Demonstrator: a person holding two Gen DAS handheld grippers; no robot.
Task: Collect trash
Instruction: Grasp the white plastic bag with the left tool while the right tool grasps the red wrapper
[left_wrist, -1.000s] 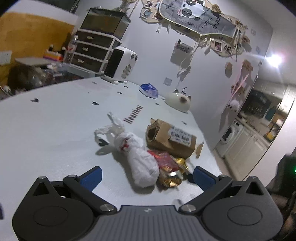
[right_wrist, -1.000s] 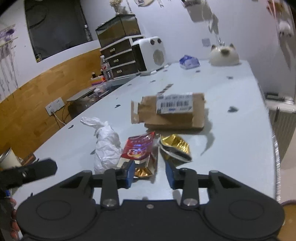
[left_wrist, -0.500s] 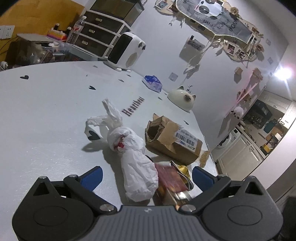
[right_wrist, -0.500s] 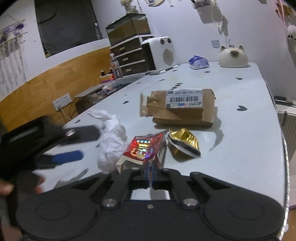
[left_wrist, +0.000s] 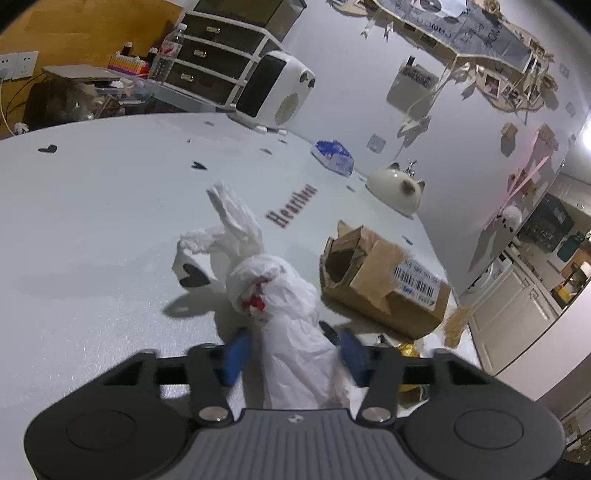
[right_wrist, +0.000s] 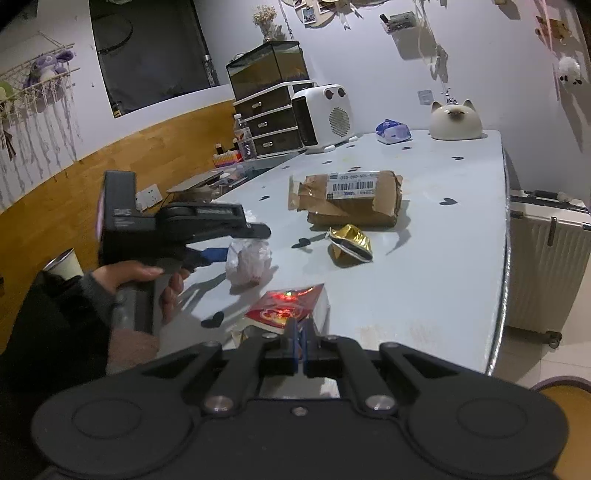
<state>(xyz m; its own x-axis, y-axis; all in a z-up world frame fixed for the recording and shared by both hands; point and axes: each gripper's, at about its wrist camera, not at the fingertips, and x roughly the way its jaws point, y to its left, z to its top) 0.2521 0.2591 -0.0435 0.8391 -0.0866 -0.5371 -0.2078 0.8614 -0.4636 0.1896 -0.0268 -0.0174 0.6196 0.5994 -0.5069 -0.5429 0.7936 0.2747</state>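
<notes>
Bg clutter on/around pale blue table (right_wrist: 461, 266), non-task only.
Far end: white fan heater (right_wrist: 325, 118) w/ round grille, next to dark 3-drawer unit (right_wrist: 269, 120) w/ glass tank (right_wrist: 267, 66) on top. Water bottle (right_wrist: 245, 138) left of drawers. Cat-shaped ceramic jar (right_wrist: 456, 120) near back right corner, blue tissue pack (right_wrist: 393, 131) btwn it and heater. Tabletop has black heart decals (left_wrist: 194, 277) + "Heartbeat"-ish lettering (left_wrist: 291, 205), partly blurred. White suitcase (right_wrist: 543, 258) on floor right of table. Wood wall panel w/ socket (right_wrist: 149, 195) left; paper cup (right_wrist: 64, 264) low left. Photo board (left_wrist: 461, 33) on wall; washer/kitchen units (left_wrist: 517, 288) beyond, dim.
</notes>
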